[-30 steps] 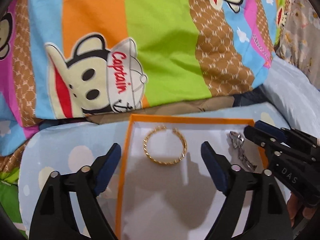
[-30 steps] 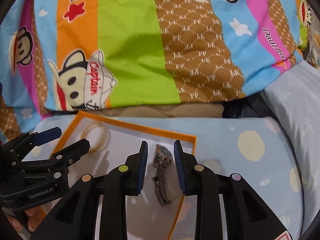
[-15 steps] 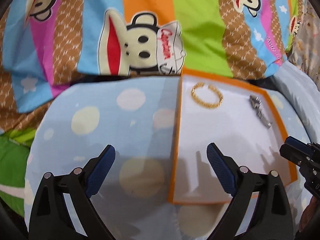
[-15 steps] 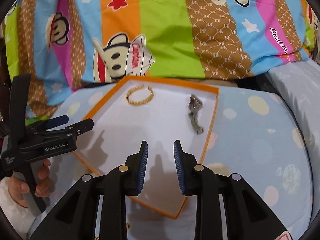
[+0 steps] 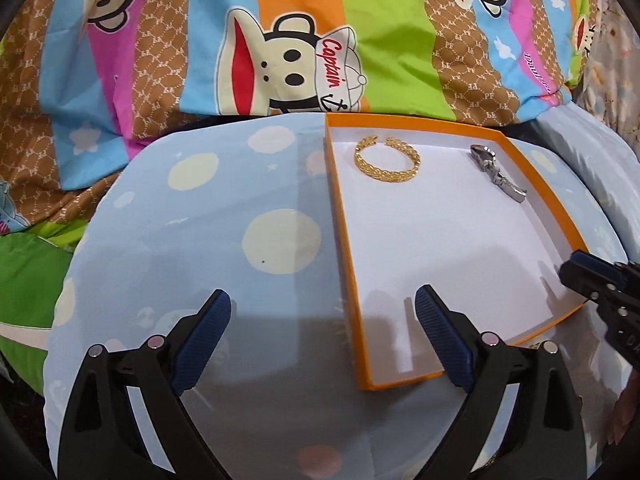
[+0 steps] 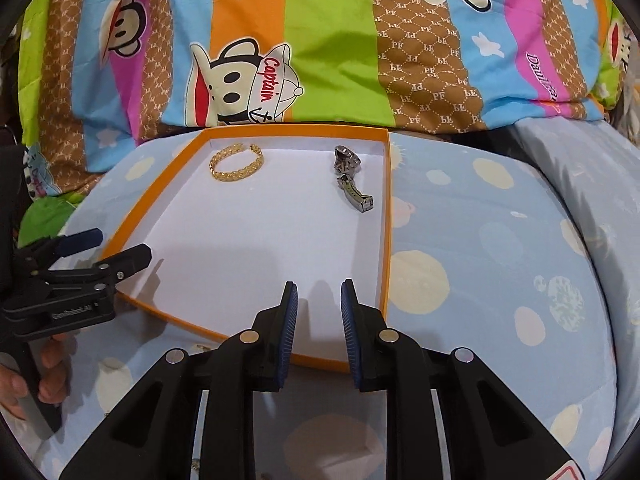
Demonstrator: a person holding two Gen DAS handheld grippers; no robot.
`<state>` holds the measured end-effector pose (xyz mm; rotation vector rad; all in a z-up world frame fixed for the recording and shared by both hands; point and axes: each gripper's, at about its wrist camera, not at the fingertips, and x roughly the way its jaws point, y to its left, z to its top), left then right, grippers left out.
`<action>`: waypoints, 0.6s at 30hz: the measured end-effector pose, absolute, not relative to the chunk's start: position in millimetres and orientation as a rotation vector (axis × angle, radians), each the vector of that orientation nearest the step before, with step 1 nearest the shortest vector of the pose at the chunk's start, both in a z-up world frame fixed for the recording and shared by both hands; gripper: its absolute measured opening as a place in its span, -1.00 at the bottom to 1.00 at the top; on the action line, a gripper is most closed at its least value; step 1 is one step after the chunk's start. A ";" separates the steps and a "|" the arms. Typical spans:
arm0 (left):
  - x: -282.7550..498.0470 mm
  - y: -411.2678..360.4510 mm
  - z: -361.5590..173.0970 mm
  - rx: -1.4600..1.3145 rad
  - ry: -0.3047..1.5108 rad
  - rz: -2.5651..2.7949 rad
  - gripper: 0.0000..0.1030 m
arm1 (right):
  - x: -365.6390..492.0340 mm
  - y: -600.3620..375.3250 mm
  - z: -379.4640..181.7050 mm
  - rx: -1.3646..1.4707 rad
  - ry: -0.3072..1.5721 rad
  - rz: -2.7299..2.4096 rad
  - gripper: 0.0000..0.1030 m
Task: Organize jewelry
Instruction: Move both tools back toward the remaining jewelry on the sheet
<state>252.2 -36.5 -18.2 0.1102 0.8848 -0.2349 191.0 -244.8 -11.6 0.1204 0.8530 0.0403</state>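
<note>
A shallow orange-rimmed tray (image 5: 339, 216) (image 6: 387, 216) with a white floor lies on a pale blue spotted cushion. A gold braided bangle (image 5: 387, 160) (image 6: 237, 162) lies in its far left part. A silver metal watch (image 5: 498, 174) (image 6: 352, 179) lies in its far right part. My left gripper (image 5: 322, 334) is open and empty, astride the tray's near left rim; it also shows in the right wrist view (image 6: 116, 246). My right gripper (image 6: 319, 320) is empty, its jaws a narrow gap apart above the tray's near edge; it also shows in the left wrist view (image 5: 592, 276).
A bright striped cartoon-monkey quilt (image 5: 320, 40) (image 6: 340, 40) is bunched up behind the tray. The spotted cushion (image 5: 240, 240) (image 6: 500, 260) spreads left and right of the tray. A second pale blue pillow (image 6: 592, 168) lies at the right.
Both grippers have pulled back from the tray's far end toward its near edge. The bangle and the watch stay where they lay in the tray.
</note>
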 end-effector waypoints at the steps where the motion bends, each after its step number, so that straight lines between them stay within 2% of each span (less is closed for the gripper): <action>1: 251.6 -32.9 -16.3 0.098 0.884 -0.222 0.75 | 184.2 -248.7 -5.9 0.148 0.833 0.040 -0.60; 2: 250.2 -29.1 -13.9 0.085 0.879 -0.213 0.75 | 178.2 -250.5 -1.6 0.165 0.818 0.044 -0.52; 9: 210.0 -5.2 12.4 0.022 0.817 -0.219 0.77 | 116.5 -251.3 8.5 0.218 0.779 0.070 -0.50; 18: 134.3 -1.6 -3.5 0.018 0.850 -0.300 0.77 | 53.4 -229.1 -12.1 0.234 0.799 0.154 -0.49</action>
